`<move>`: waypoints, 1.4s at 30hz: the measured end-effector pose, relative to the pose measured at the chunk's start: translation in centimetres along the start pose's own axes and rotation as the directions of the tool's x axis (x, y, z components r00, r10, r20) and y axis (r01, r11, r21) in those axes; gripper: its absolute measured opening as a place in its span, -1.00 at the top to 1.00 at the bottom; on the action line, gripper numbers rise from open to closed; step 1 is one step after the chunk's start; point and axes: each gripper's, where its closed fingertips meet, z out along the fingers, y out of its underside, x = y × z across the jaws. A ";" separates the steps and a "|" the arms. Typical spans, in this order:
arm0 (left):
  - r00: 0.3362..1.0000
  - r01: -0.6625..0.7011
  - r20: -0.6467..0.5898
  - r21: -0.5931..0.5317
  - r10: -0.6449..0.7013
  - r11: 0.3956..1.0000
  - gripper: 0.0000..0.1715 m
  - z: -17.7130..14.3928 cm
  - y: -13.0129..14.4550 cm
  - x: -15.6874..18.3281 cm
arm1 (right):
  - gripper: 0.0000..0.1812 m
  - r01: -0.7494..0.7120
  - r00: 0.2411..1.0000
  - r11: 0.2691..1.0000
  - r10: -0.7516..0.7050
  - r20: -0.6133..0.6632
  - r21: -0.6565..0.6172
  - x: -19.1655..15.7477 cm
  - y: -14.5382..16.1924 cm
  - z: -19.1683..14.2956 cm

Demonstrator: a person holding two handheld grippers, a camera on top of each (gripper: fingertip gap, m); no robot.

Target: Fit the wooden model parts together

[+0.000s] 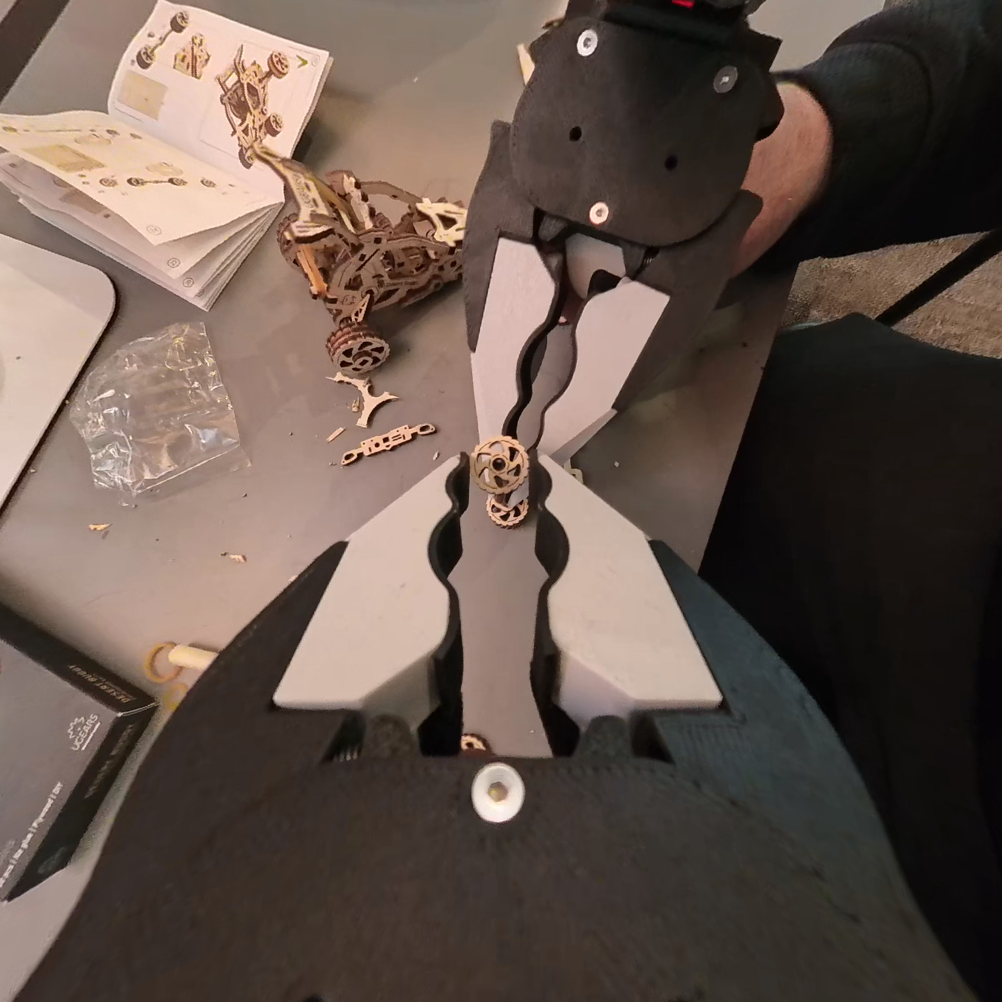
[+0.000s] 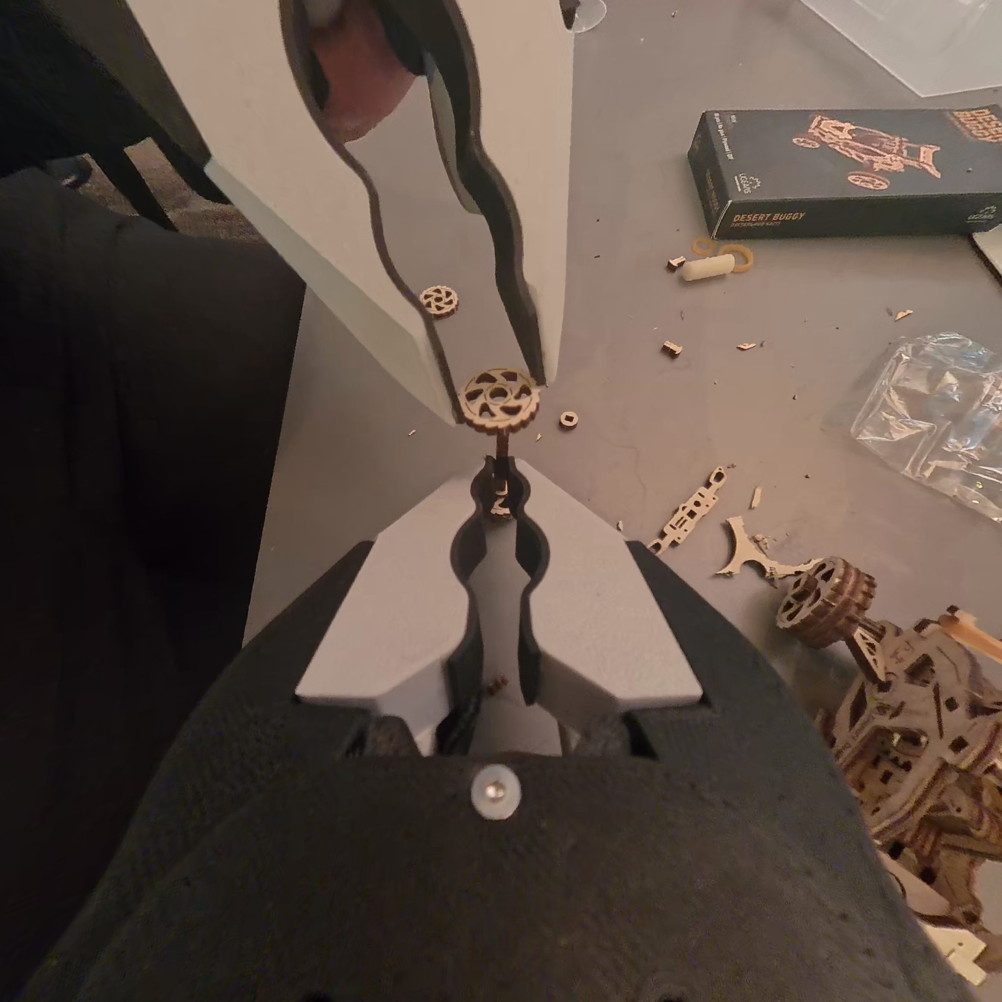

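Left wrist view — wheel disc pinched between left gripper tips.

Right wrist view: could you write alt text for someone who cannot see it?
Two grey-and-black two-finger grippers meet tip to tip over a grey table: the right gripper pinches a thin wooden axle, the left gripper holds a small round spoked wooden wheel at its end. A half-built wooden buggy model lies to the right.

Wheel between opposed gripper tips; buggy model beyond (booklet behind).
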 end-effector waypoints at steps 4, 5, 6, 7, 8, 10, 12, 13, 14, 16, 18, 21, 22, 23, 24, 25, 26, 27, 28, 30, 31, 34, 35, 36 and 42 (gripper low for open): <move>0.999 0.048 -0.028 0.051 -0.046 0.998 0.79 0.0 -0.1 0.0 | 0.99 0.000 1.000 1.000 0.000 0.001 0.002 0.0 0.0 0.0; 0.999 0.047 -0.027 0.053 -0.046 0.998 0.79 0.0 -0.1 0.0 | 0.99 0.001 1.000 1.000 -0.001 0.001 0.002 0.0 0.0 0.0; 0.999 0.043 -0.023 0.049 -0.042 0.998 0.78 0.1 -0.1 0.0 | 0.99 0.000 1.000 1.000 0.000 0.001 0.002 0.0 0.0 0.0; 0.999 0.044 -0.023 0.041 -0.043 0.998 0.78 0.1 -0.2 0.0 | 1.00 0.000 1.000 1.000 0.000 0.001 0.002 0.0 0.0 0.0; 0.999 0.041 -0.022 0.029 -0.041 0.999 0.78 0.1 -0.2 0.0 | 1.00 -0.001 1.000 1.000 0.001 0.002 0.003 0.0 0.0 0.0; 0.999 0.031 -0.008 -0.005 -0.031 1.000 0.78 0.2 -0.1 -0.2 | 1.00 0.000 1.000 1.000 0.000 0.002 0.002 0.1 0.0 0.0; 1.000 0.010 0.000 -0.045 -0.010 0.999 0.79 0.2 -0.1 -0.1 | 1.00 0.003 1.000 1.000 -0.003 0.002 0.001 0.1 0.0 0.0; 1.000 0.006 -0.006 -0.066 -0.006 0.998 0.79 0.3 0.0 0.0 | 0.99 0.004 1.000 1.000 -0.004 0.003 0.001 0.0 0.0 0.0; 1.000 0.002 -0.012 -0.091 -0.003 0.996 0.78 0.3 0.3 0.0 | 0.99 0.006 1.000 1.000 -0.006 0.005 0.002 0.0 0.0 0.1; 1.000 -0.003 -0.017 -0.087 0.001 0.996 0.79 0.3 0.2 0.0 | 1.00 0.006 1.000 1.000 -0.006 0.006 0.003 0.0 0.0 0.1; 1.000 0.001 -0.023 -0.068 -0.003 0.998 0.79 0.4 0.2 0.0 | 1.00 0.003 1.000 1.000 -0.004 0.009 0.006 0.0 0.0 0.1; 0.999 0.028 -0.028 -0.012 -0.028 1.000 0.79 0.4 0.2 0.1 | 0.99 0.005 1.000 1.000 -0.005 0.011 0.005 0.0 0.0 0.1; 0.999 0.038 -0.028 0.001 -0.038 0.999 0.79 0.4 0.2 0.1 | 0.99 0.005 1.000 1.000 -0.005 0.009 0.006 0.0 0.0 0.0; 0.999 0.043 -0.025 0.004 -0.043 0.999 0.79 0.4 0.2 0.1 | 0.99 0.004 1.000 1.000 -0.004 0.009 0.008 0.0 0.0 0.1; 0.999 0.044 -0.020 0.007 -0.043 0.999 0.79 0.3 0.2 0.1 | 0.99 0.005 1.000 1.000 -0.005 0.011 0.009 0.0 0.0 0.1; 0.999 0.051 -0.017 0.017 -0.051 0.999 0.78 0.3 0.2 0.0 | 1.00 0.005 1.000 1.000 -0.005 0.012 0.012 0.0 -0.1 0.1; 0.998 0.062 -0.012 0.034 -0.062 0.997 0.79 0.4 0.2 -0.1 | 1.00 0.000 1.000 1.000 -0.001 0.011 0.015 0.0 -0.1 0.1; 0.997 0.079 -0.013 0.053 -0.078 0.995 0.78 0.4 0.2 -0.2 | 0.99 -0.006 1.000 1.000 0.006 0.011 0.018 0.1 -0.1 0.1; 0.996 0.093 -0.021 0.069 -0.091 0.993 0.78 0.3 0.2 -0.1 | 0.99 -0.006 1.000 1.000 0.006 0.010 0.017 0.1 -0.1 0.1; 0.996 0.090 -0.013 0.070 -0.089 0.993 0.78 0.3 0.4 -0.2 | 1.00 0.001 1.000 1.000 -0.001 0.006 0.015 0.0 -0.1 0.2; 0.997 0.080 -0.003 0.061 -0.080 0.995 0.78 0.4 0.5 -0.1 | 1.00 0.003 1.000 1.000 -0.003 0.007 0.014 0.0 -0.1 0.2; 0.998 0.066 0.021 0.022 -0.066 0.998 0.77 1.3 1.4 0.1 | 0.99 0.004 1.000 1.000 -0.004 0.010 0.016 -0.1 -0.1 0.2; 0.997 0.073 0.023 0.044 -0.074 0.996 0.79 1.3 1.3 0.1 | 0.99 0.007 1.000 1.000 -0.007 0.005 0.017 0.0 -0.1 0.2; 0.996 0.087 0.018 0.052 -0.088 0.995 0.79 1.3 1.3 0.0 | 0.99 0.007 1.000 1.000 -0.007 0.002 0.017 0.0 -0.1 0.2; 0.994 0.113 0.007 0.057 -0.114 0.992 0.77 1.0 1.4 0.1 | 0.99 0.016 1.000 1.000 -0.016 0.008 0.020 -0.1 -0.2 0.3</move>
